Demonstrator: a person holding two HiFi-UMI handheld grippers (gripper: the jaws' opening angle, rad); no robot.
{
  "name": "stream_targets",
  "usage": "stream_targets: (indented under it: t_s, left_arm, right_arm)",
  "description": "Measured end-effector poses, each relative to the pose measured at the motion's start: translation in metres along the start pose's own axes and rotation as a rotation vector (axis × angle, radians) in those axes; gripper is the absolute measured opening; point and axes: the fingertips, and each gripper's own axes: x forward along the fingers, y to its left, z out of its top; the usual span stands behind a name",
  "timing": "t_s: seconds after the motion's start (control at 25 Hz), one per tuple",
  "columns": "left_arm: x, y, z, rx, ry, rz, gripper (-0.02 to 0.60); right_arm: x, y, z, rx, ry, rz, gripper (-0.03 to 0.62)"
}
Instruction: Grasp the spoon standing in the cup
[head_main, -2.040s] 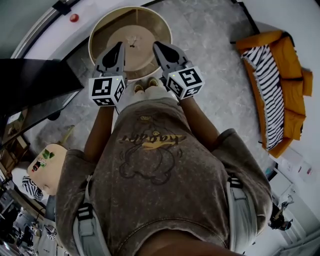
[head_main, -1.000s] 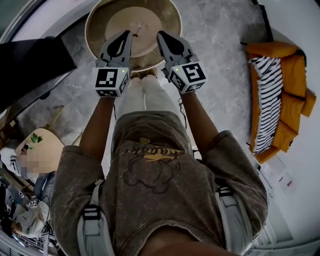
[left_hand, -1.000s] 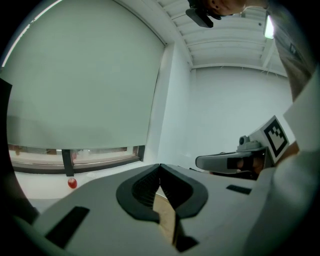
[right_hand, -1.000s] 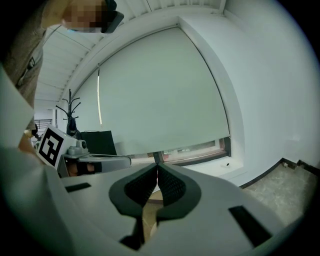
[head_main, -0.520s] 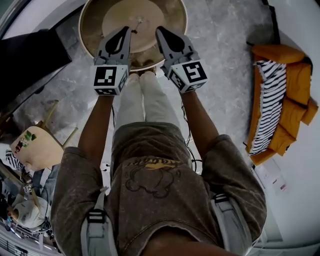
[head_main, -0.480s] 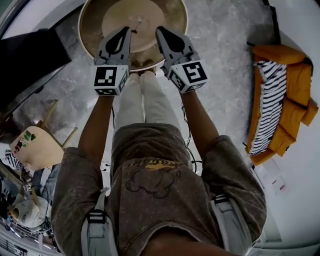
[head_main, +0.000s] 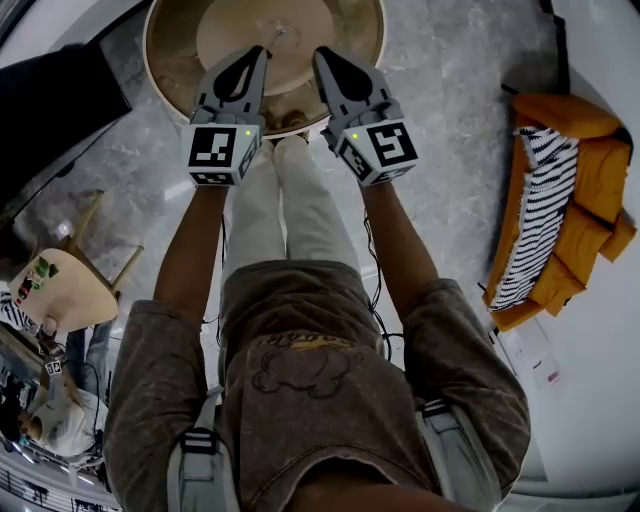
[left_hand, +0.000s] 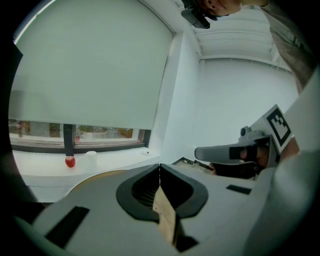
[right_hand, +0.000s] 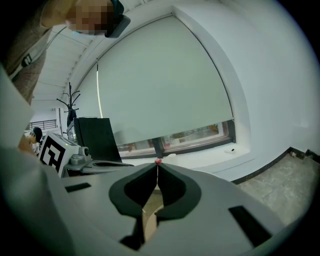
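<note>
In the head view a round wooden table (head_main: 180, 40) stands ahead of me. On its middle sits a small pale thing with a thin stem (head_main: 272, 34), too small to tell as cup and spoon. My left gripper (head_main: 258, 52) and right gripper (head_main: 322, 55) are held side by side over the table's near edge, short of that thing. Both are shut with nothing between the fingers. The left gripper view shows its jaws (left_hand: 160, 165) meeting at the tips, with the right gripper (left_hand: 235, 152) beside them. The right gripper's jaws (right_hand: 158, 165) also touch at the tip.
An orange sofa (head_main: 590, 180) with a striped cloth lies to the right. A pale wooden chair (head_main: 60, 290) stands at the left and a dark panel (head_main: 50, 100) behind it. On the windowsill (left_hand: 45, 167) sit a red ball (left_hand: 70, 161) and a white cup (left_hand: 90, 155).
I have stepped closer to the round table, so it has slid up out of the frame's top. Both grippers now reach further over it. They stayed shut throughout.
</note>
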Motion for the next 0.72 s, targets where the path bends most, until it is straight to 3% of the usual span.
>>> stream_targets:
  t_s: [0.28,0.32,0.4,0.52,0.72]
  left_arm:
    - [0.002,0.004,-0.009,0.009,0.017,0.003,0.021]
    - [0.002,0.005,-0.011,0.009,0.021,0.005,0.040]
    - [0.004,0.006,-0.013,0.009,0.032,0.013,0.138]
    - [0.004,0.007,-0.019,0.015,0.037,0.022,0.215]
    - [0.009,0.010,-0.029,-0.001,0.052,0.017,0.224]
  right_arm:
    - [0.000,0.002,-0.008,0.009,0.011,0.003,0.020]
    - [0.000,0.003,-0.009,0.009,0.013,0.004,0.019]
    - [0.001,0.003,-0.010,0.010,0.013,0.007,0.020]
    - [0.001,0.003,-0.013,0.016,0.016,0.008,0.020]
    - [0.002,0.002,-0.018,0.024,0.024,0.008,0.019]
